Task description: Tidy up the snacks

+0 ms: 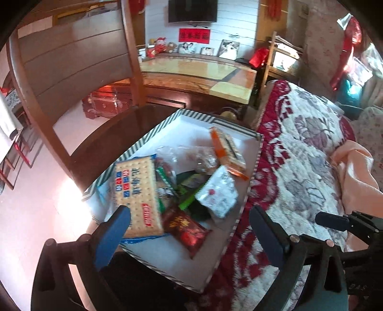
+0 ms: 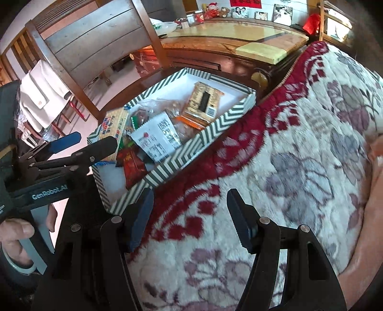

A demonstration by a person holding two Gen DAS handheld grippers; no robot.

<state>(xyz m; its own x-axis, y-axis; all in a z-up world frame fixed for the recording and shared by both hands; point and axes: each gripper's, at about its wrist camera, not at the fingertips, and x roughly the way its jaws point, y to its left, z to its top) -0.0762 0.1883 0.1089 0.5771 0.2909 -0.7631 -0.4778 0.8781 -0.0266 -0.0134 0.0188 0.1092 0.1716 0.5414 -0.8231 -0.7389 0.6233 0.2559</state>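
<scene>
Living room: TV [image 1: 192, 10] on far wall, long cabinet [image 1: 198, 69] beneath, chair [image 1: 71, 55] beyond the work area. Nearer, a floral blanket [image 2: 299, 143] covering a seat or bed; striped box [image 2: 215, 130] set on a dark table [image 1: 134, 124] just beside the blanket's edge.

Left tongs [image 1: 189, 227] spread wide, pinching nothing — hovering over the near end of the box. Cracker pack [image 1: 137, 193] directly ahead of the left finger, apparently touching or just above it; red pack [image 1: 186, 229] between the fingers, lower down. Silver pouch [image 1: 217, 193] and orange pack [image 1: 228, 152] farther ahead, orange one leaning on the far wall. Snacks piled loose, overlapping — dropped in, probably, rather than arranged.

Right tongs [image 2: 189, 215] also spread, empty, hanging over blanket with the box ahead and to their left. Likely parked there to keep clear of the left tongs' working space. No snacks visible on the blanket.

Judgement: collecting mostly done; tidying inside the box probably remaining.
</scene>
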